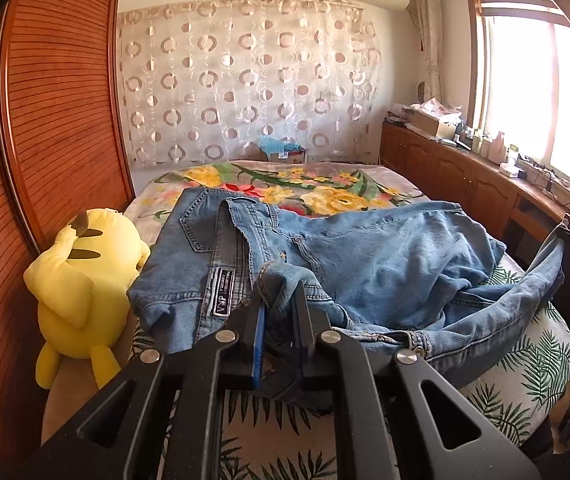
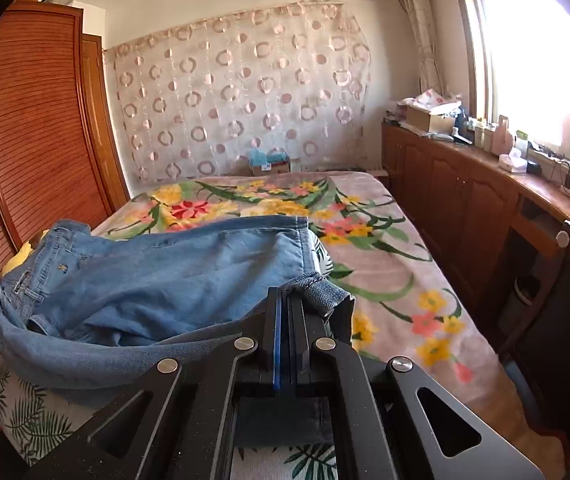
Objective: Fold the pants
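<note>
Pants (image 1: 365, 256): blue denim, spread crumpled across the near end of the bed (image 2: 385, 240), waistband toward the left side, legs running to the right.

Left gripper (image 1: 281, 308): fingers are drawn nearly together on a bunched piece of waistband, by a belt loop just right of the label patch (image 1: 221, 292). Denim is seen pinched between the pads, and a fold hangs down behind them. Waist end is thus held as one anchor.

Right gripper (image 2: 289, 300): fingers are pressed close, with a leg hem clamped between them; the cuff curls over the right finger. From this grip one leg is drawn in a slack arc back toward the waist. The other leg lies flat on the bed, its hem at the far edge.

Judgement: one leg is gripped at waist and hem so that it can be tensioned and laid over the flat leg, which is probably the lengthwise fold. Fabric in between is still slack and wrinkled, so the fold is not yet made.

A yellow plush (image 1: 85, 280) sits just beside the waistband, against the wardrobe (image 1: 45, 120); snagging is possible if the waist is swung left.
</note>
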`<state>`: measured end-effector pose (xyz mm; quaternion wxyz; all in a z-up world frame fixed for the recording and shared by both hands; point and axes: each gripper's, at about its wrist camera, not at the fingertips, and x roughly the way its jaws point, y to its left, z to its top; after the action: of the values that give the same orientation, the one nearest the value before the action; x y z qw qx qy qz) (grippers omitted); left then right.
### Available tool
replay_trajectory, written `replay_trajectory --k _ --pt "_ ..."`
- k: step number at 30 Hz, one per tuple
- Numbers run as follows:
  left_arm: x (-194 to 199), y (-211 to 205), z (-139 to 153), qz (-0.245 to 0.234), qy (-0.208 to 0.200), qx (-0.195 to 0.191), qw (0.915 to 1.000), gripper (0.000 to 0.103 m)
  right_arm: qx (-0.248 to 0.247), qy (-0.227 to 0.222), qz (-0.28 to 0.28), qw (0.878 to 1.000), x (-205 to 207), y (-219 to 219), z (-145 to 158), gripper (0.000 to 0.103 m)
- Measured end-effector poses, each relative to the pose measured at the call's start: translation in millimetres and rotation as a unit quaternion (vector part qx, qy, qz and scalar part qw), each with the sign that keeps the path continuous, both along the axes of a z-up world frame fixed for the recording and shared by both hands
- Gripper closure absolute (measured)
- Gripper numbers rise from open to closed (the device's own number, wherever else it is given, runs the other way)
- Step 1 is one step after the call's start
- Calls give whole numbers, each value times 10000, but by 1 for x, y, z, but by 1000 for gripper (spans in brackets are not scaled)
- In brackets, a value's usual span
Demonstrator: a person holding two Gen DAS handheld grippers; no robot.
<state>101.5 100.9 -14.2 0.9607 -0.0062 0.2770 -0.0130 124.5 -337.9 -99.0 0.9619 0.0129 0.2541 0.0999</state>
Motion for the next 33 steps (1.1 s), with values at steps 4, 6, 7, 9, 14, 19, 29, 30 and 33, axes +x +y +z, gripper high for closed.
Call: replay_trajectory --k 4,6,7,9,14,19,29,30,33 --pt "16 -5 11 -23 -32 150 9999 91 -18 -101 -1 9999 13 -4 18 101" --pt "27 -6 20 -36 -92 151 9998 91 -93 -251 -31 9996 20 -1 31 101" --pt "31 -5 24 -33 -128 158 9998 91 -130 -320 -42 9994 25 2 35 101" --pt "42 -5 32 -36 -196 202 9996 91 -141 -417 -35 9990 34 5 44 101" --pt "66 -2 42 -4 -289 220 9993 91 -217 -494 -40 9985 53 11 49 101" --pt "96 0 41 14 -247 320 9992 91 -289 -472 -28 9985 79 17 41 101" --pt "137 7 3 85 232 289 9993 91 -460 -89 -12 9989 126 33 12 101" --pt "140 7 0 87 272 301 9991 91 -463 -58 -8 9989 131 35 13 101" --pt "148 5 -6 87 357 314 9988 91 -504 18 -1 9987 143 38 19 101"
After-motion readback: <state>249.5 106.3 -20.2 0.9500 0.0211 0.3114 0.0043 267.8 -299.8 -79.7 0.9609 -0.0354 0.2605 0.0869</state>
